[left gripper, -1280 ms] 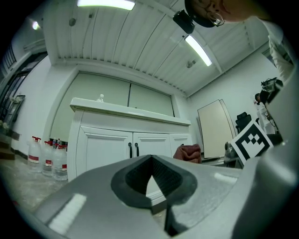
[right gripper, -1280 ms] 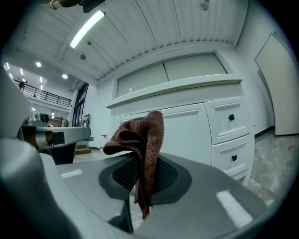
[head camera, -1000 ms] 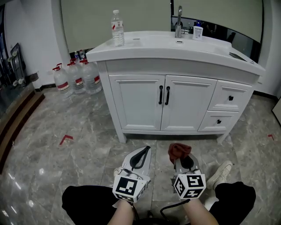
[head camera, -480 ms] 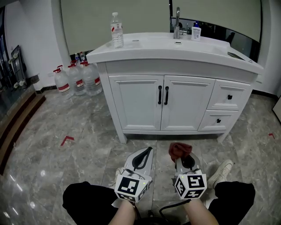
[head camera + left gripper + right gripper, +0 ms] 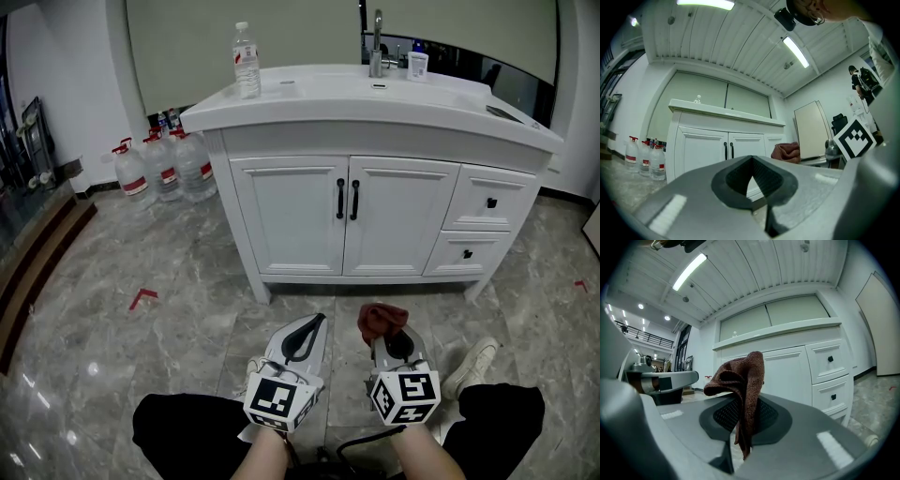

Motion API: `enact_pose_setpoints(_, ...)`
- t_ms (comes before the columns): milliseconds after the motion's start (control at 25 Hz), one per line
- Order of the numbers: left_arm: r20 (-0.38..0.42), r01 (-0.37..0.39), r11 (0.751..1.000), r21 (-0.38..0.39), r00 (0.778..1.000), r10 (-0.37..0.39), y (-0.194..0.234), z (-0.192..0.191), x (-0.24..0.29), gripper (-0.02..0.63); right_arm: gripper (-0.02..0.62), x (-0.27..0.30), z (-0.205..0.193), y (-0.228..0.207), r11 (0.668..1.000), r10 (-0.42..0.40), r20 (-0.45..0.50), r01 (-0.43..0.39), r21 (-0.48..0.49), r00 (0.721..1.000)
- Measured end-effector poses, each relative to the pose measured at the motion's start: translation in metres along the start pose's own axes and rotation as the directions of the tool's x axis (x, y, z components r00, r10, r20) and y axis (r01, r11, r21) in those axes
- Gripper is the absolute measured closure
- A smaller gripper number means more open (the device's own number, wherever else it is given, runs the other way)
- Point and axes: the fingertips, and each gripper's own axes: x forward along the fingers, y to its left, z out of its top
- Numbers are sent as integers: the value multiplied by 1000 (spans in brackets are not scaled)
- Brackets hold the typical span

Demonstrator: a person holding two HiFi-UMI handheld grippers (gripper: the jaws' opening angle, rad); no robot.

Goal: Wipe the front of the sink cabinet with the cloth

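Nearest, the left tongs (image 5: pixel 309 323) are closed on nothing; the right tongs (image 5: pixel 392 345) pinch the cloth (image 5: pixel 382 320), well short of the cabinet (image 5: pixel 291 220). Wiping seems not yet begun; next the cloth must be carried forward and pressed flat against it.

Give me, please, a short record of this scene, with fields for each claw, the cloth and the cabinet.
left claw: shut, nothing between the jaws
right claw: shut on the cloth
cloth: reddish-brown, bunched above the jaws, one end hanging down between them
cabinet: white, two shut doors with black handles, two drawers at its right
cloth to cabinet: apart, no contact with the front yet
on the counter: water bottle, faucet
on the floor: water jugs left of the cabinet
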Motion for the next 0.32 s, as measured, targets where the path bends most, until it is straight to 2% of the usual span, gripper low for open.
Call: enact_pose_setpoints(320,-3,-2,1000,-6,1000,2,3,-3,1,606,518,2,-1,1,1000,3,-6,-3,-3,1000)
